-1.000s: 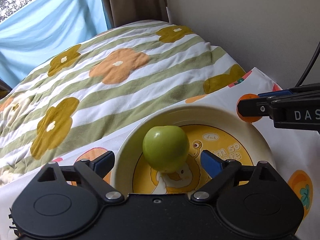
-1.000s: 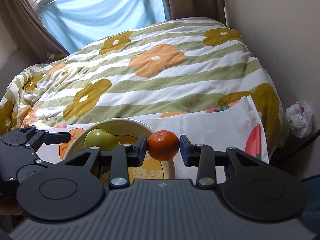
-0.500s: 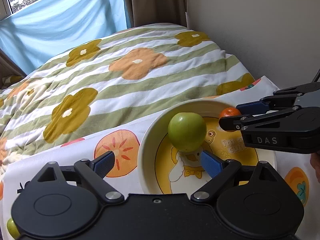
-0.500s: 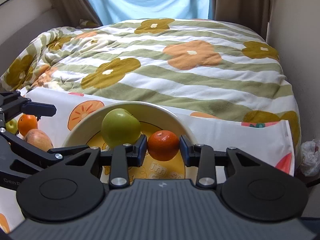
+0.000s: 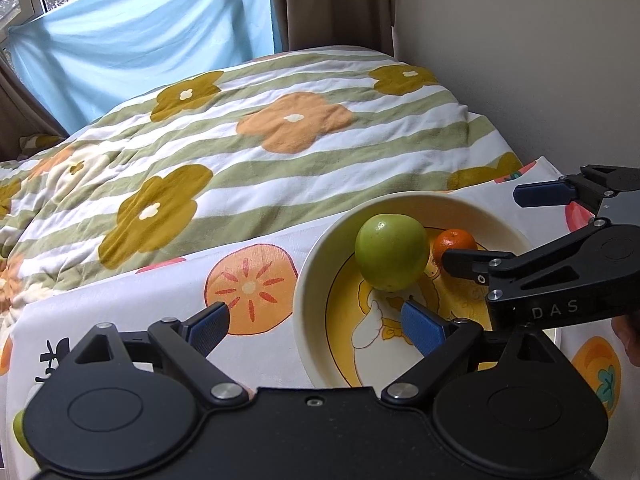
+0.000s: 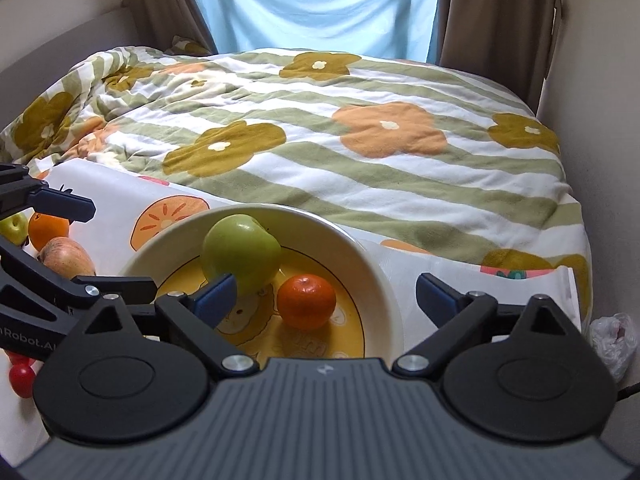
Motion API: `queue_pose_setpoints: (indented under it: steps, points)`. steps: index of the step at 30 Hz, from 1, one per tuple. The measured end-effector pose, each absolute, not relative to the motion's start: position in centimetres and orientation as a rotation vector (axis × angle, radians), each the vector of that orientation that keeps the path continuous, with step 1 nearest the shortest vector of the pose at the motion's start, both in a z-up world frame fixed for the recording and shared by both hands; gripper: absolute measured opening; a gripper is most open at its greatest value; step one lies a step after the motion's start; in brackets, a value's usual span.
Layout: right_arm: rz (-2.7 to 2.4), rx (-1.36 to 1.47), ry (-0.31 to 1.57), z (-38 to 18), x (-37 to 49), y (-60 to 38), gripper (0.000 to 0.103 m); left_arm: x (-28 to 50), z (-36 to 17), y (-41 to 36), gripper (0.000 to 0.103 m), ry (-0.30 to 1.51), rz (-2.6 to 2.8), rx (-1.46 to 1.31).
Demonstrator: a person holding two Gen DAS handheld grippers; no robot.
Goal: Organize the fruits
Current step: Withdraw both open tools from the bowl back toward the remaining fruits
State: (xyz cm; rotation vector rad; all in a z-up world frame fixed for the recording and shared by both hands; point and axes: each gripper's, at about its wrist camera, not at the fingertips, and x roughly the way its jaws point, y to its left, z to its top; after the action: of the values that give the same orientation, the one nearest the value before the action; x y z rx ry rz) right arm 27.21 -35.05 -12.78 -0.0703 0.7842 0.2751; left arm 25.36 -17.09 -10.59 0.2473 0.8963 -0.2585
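A wide cream-coloured bowl [image 6: 380, 280] with a yellow cartoon duck printed on its floor sits on a white cloth [image 5: 260, 344] patterned with orange fruit slices, which lies over the near end of a bed covered by a green-and-white striped quilt [image 6: 360, 152] with orange and mustard flowers. Inside the bowl rest a round green apple [image 6: 240, 254] and, just beside it to the right in the right wrist view, a small glossy orange mandarin [image 6: 306, 301]; the two fruits sit close together, and whether they touch cannot be told. The right gripper [image 6: 325, 300] hangs over the near part of the bowl with its blue-padded fingers spread wide, the mandarin lying loose on the bowl floor between them and touching neither pad. The left gripper [image 5: 316, 326] is likewise spread open and holds nothing, one finger over the cloth and the other over the bowl's interior below the apple. On the cloth to the left of the bowl, in the right wrist view, lie a reddish-yellow apple [image 6: 66, 258], another orange fruit [image 6: 48, 230], a small yellow-green apple [image 6: 14, 227] and a small red fruit [image 6: 20, 380]. A pale blue curtain [image 6: 316, 4] hangs between brown drapes behind the bed.
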Motion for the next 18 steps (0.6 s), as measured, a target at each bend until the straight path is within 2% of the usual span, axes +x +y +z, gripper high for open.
queue_pose_setpoints:
  steps: [18]
  points:
    - [0.281, -0.001, 0.7, -7.3, 22.3, -37.6, 0.103, 19.0, -5.2, -17.8, 0.095, 0.767, -0.18, 0.213]
